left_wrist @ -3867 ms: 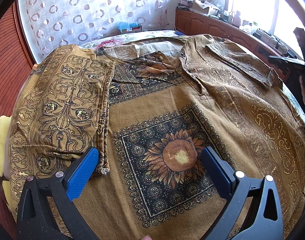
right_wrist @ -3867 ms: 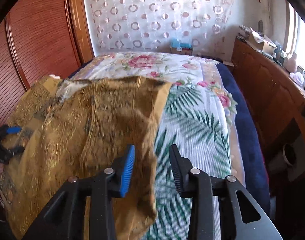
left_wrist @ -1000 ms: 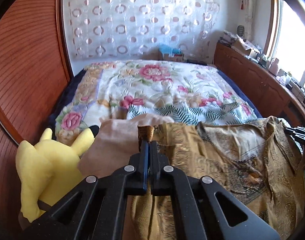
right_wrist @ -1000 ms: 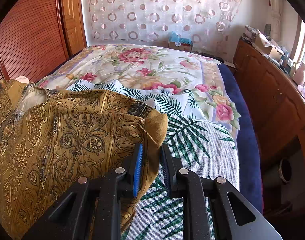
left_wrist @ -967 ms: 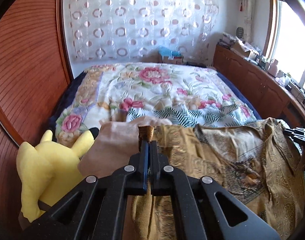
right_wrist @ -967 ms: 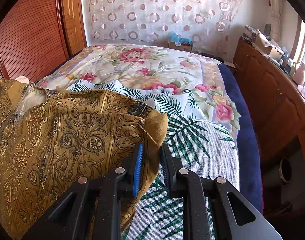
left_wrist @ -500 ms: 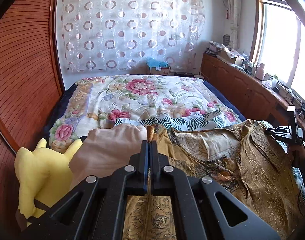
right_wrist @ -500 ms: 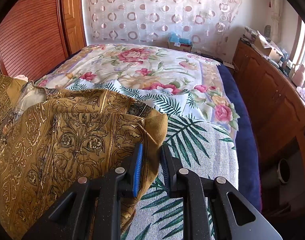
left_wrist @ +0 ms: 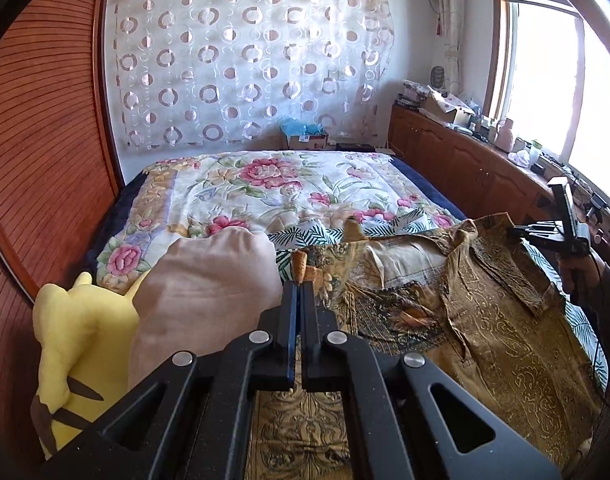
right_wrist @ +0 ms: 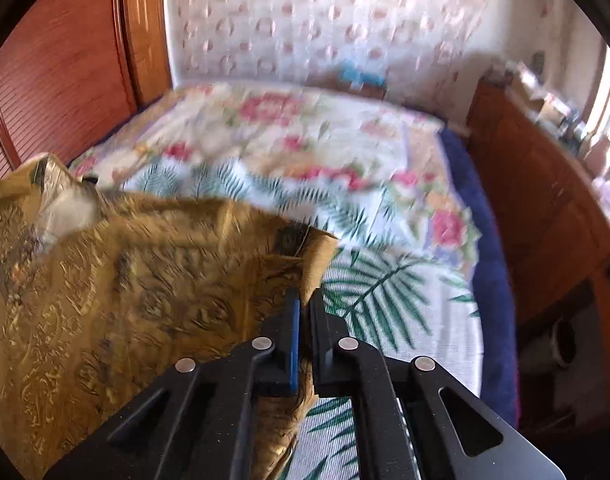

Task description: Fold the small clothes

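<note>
Brown patterned shirt (left_wrist: 493,320) at near edge of bed (left_wrist: 265,184). We note right gripper (right_wrist: 305,304), gapped a second ago, now pinching hem; left gripper (left_wrist: 299,292) clamped on opposite edge. Fold lift ready.

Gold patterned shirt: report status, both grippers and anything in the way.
Left gripper shut on gold patterned shirt. Right gripper shut on its other edge. Shirt lifted over the bed. Yellow plush toy and beige cloth close at left.

A gold-brown patterned shirt (left_wrist: 485,320) sprawls crumpled across the lower right of the frame, collar open, one edge lifted.
</note>
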`<state>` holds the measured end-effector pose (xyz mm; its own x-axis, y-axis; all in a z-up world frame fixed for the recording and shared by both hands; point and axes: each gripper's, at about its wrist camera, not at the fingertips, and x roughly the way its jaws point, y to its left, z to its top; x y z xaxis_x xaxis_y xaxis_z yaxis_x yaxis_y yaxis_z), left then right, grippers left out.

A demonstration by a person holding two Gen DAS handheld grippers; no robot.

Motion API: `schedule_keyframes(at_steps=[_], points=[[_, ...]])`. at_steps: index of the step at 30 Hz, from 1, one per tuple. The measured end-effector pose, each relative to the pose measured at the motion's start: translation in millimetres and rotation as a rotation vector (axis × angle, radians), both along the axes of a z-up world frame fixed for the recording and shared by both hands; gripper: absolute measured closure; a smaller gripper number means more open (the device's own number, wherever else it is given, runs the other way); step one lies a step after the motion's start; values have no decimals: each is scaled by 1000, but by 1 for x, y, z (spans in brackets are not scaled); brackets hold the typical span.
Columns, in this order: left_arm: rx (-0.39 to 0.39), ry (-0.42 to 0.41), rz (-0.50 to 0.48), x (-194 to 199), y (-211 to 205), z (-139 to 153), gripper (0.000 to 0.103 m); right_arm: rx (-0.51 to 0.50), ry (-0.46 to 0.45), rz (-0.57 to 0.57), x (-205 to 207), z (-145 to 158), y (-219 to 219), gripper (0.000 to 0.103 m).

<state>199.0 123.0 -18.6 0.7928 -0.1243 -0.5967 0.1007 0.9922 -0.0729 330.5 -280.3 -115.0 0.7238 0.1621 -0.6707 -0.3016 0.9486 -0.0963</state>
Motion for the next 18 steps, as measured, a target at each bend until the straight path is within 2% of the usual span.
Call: schedule_keyframes(at_steps=[7,12,18], points=[[-14,-48,46,-39,19,8,101,91,-148,28,-71,36,-11,101],[-23,-79,83,-68,35,11,101,91,-224,54,-122,54,-21,101],[-43,-113,112,-113,47,9,101,117,-264,83,-191,46,-34,101]])
